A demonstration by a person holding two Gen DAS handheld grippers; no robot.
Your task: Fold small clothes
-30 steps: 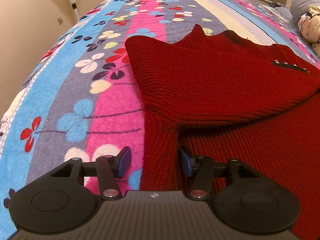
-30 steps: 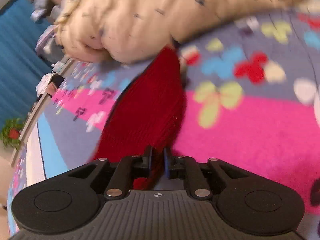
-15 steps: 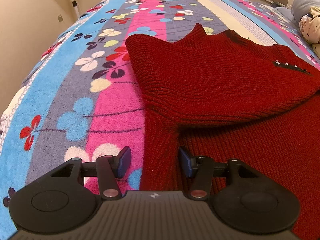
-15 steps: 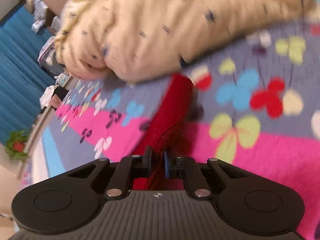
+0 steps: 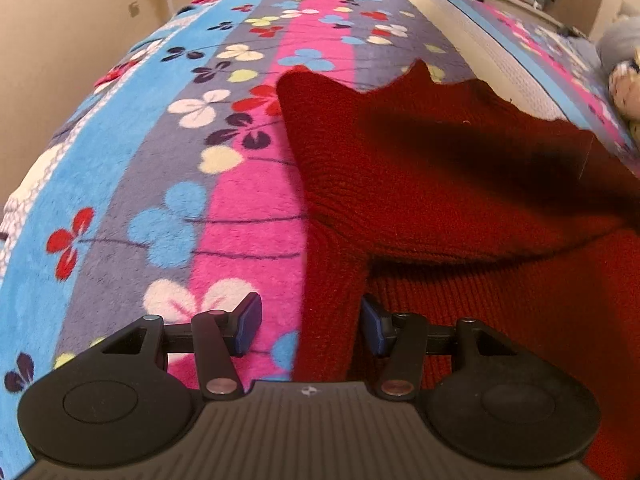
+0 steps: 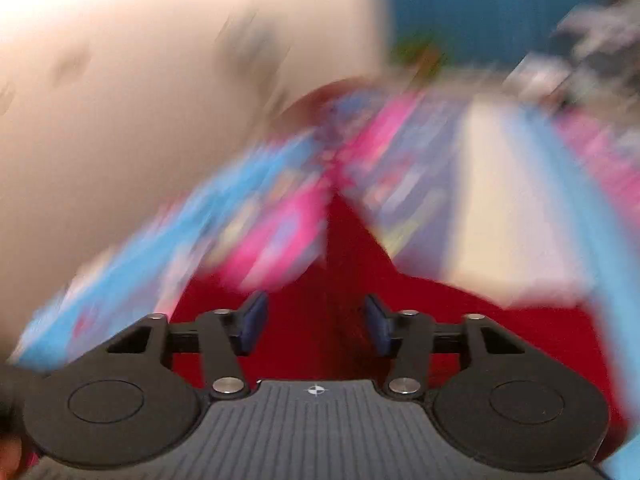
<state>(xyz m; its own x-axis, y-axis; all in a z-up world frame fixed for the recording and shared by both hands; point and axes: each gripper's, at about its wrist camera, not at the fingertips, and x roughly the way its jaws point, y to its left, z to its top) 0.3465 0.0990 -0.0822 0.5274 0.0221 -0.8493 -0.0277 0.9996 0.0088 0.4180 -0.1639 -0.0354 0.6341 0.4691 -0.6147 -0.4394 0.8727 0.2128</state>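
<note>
A dark red knitted sweater (image 5: 440, 184) lies on the flowered striped blanket (image 5: 168, 168), one part folded over the body. My left gripper (image 5: 310, 326) is open low over the sweater's left edge, and a red strip of knit runs between its fingers. My right gripper (image 6: 316, 324) is open above red knit (image 6: 340, 280). The right wrist view is heavily blurred by motion. A dark shadow lies across the folded part in the left wrist view.
A beige wall (image 5: 60, 40) runs along the bed's left side. A cream patterned bundle (image 5: 626, 88) lies at the far right edge of the bed. In the right wrist view a beige wall (image 6: 140, 100) and a blue curtain (image 6: 460, 8) show through the blur.
My right gripper has opened and let go of the red knit it was holding, and swung round fast toward the wall. My left gripper stays open in place; a shadow now crosses the sweater.
</note>
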